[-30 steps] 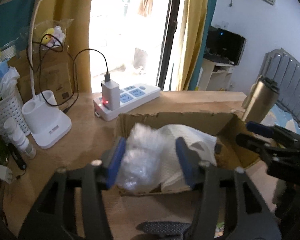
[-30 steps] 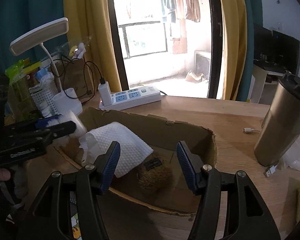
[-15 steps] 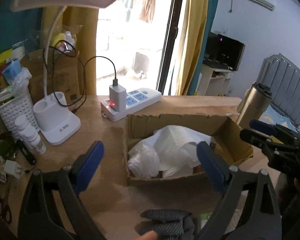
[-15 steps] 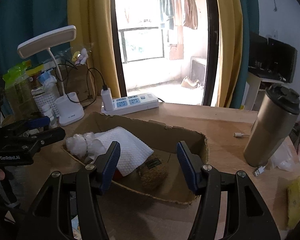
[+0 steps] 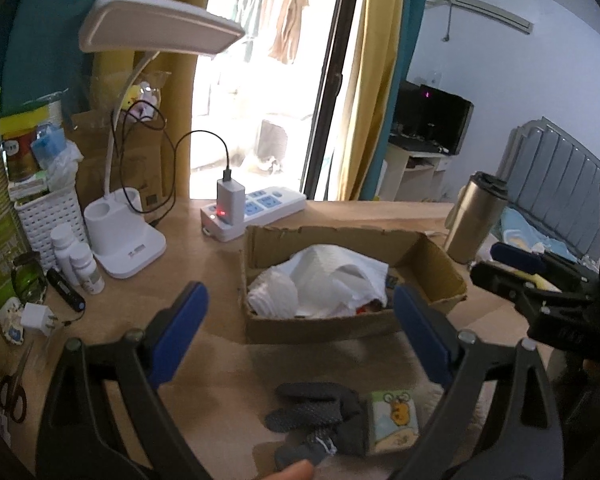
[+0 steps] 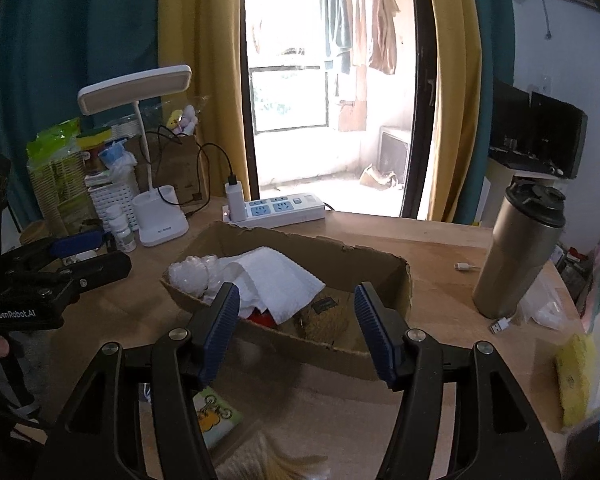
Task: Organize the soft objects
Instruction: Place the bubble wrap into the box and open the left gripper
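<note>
Left wrist view: both claws spread and empty above a filled cardboard box.
The left claw [image 5: 300, 336] stands wide apart with nothing between its blue pads, held short of the cardboard box [image 5: 320, 326] on the wooden table [image 5: 204, 268]. Inside the box lie a white paper towel [image 5: 332, 276] and, at its left end, a crinkled clear plastic bundle [image 5: 274, 298]. On the table in front of the box, a dark glove [image 5: 316, 412] lies touching a small soft cube with a cartoon print [image 5: 394, 420]. In the right wrist view, the right claw [image 6: 296, 334] is likewise parted and grips nothing; a brown fuzzy object [image 6: 326, 318] shows beneath the towel. A steel tumbler [image 6: 518, 252] stands upright to the right of the box.
</note>
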`<state>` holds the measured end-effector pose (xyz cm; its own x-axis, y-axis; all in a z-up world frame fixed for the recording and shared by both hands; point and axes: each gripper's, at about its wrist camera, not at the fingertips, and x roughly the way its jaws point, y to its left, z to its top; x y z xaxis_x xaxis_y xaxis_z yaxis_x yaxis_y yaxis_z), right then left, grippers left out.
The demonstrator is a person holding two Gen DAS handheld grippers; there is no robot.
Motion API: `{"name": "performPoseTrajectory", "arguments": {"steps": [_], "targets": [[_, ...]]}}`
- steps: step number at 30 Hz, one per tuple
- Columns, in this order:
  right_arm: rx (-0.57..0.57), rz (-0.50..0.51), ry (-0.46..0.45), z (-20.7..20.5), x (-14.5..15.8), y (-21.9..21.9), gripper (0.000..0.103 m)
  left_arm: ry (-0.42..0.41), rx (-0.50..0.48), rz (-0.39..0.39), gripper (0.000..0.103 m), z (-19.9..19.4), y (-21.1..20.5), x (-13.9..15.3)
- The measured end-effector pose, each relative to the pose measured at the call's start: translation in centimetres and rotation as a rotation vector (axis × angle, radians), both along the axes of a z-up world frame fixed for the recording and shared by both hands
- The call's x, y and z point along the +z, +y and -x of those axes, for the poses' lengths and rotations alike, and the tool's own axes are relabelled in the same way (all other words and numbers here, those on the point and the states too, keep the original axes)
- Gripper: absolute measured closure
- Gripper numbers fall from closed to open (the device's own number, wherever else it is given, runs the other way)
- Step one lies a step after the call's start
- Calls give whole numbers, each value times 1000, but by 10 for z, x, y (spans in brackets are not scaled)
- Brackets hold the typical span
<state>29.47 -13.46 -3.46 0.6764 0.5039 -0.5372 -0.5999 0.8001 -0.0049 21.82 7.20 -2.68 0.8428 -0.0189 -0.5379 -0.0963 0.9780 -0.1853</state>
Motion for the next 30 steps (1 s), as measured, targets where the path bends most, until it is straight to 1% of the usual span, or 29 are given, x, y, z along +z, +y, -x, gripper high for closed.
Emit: {"name": "performPoseTrajectory", "arguments": {"steps": [3, 5, 6, 11, 16, 30], "targets": [[-3, 0, -8, 9, 2, -4, 37, -11, -5, 0, 8, 8, -4, 3], [-5, 0, -12, 13, 3, -6, 32, -15, -12, 2, 8, 12, -6, 5], [-5, 0, -13, 16, 3, -7, 31, -18, -19, 7, 8, 14, -7, 5], [-12, -4, -18, 26, 3, -14, 31, -24, -35, 10, 8, 23, -14, 7], [-22, -2, -10, 36, -1, -19, 31, -28, -36, -5, 8, 33, -20, 6], [-35, 14, 36, 57, -26, -23, 30, -6, -53, -1, 8, 55, -29, -11]]}}
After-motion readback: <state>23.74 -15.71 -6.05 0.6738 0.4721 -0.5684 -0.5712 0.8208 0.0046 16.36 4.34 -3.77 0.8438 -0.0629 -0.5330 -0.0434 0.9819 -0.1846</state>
